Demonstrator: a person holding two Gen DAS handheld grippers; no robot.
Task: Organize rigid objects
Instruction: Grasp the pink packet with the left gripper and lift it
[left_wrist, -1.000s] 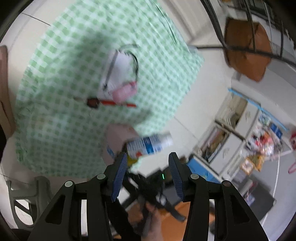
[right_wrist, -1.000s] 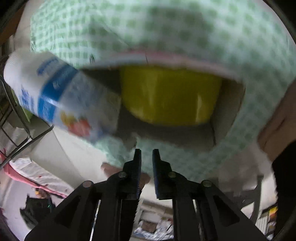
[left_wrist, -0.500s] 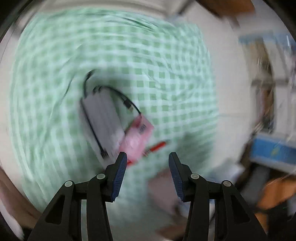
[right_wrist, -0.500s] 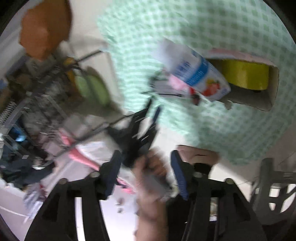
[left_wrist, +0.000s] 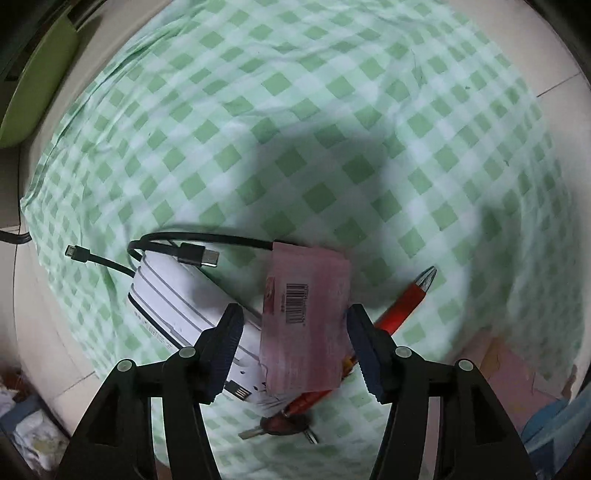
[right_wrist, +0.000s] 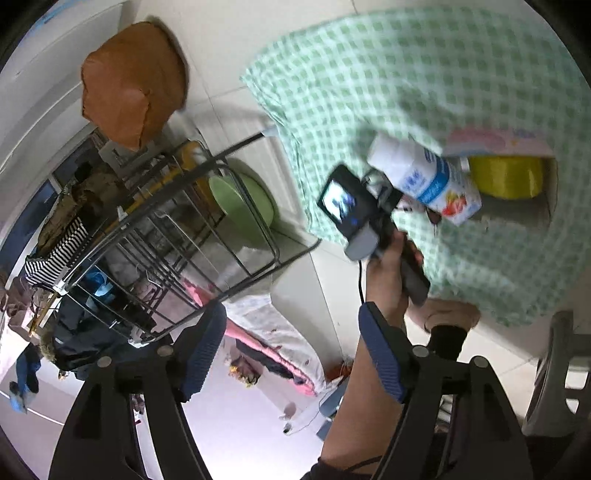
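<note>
- Left gripper (left_wrist: 293, 339): points steeply down at a green checked cloth (left_wrist: 332, 122). The jaws stand partly apart and have just been opening a little.
- A pink packet (left_wrist: 304, 317) with a barcode lies between the left fingers (left_wrist: 227, 343). A gap shows at each side of it, so the pads do not press on it.
- The packet rests partly on a white box (left_wrist: 184, 302) and partly over a red pen (left_wrist: 402, 306).
- A black cable (left_wrist: 207, 238) loops at the far end of the box; its plugs lie on the cloth and on the box top.
- A key (left_wrist: 280, 426) lies on the cloth just beyond the near end of the pen.
- This group sits well inside the cloth, toward its near edge in the left wrist view.
- Right gripper (right_wrist: 291, 354): the jaws stand wide and have just been opening. They hold nothing; the room behind and the person's arm show through the gap.
- A white bottle (right_wrist: 424, 177) with a blue label lies tilted at the mouth of a carton (right_wrist: 495, 142) on the cloth. Whether it rests inside cannot be told.
- A yellow roll (right_wrist: 506, 177) sits inside the carton.
- The person's hand (right_wrist: 388, 280) grips the left gripper's handle over the cloth's edge, with the camera unit (right_wrist: 347, 206) above it.
- A wire rack (right_wrist: 166, 240) holding a green bowl (right_wrist: 240, 206) stands beside the cloth.
</note>
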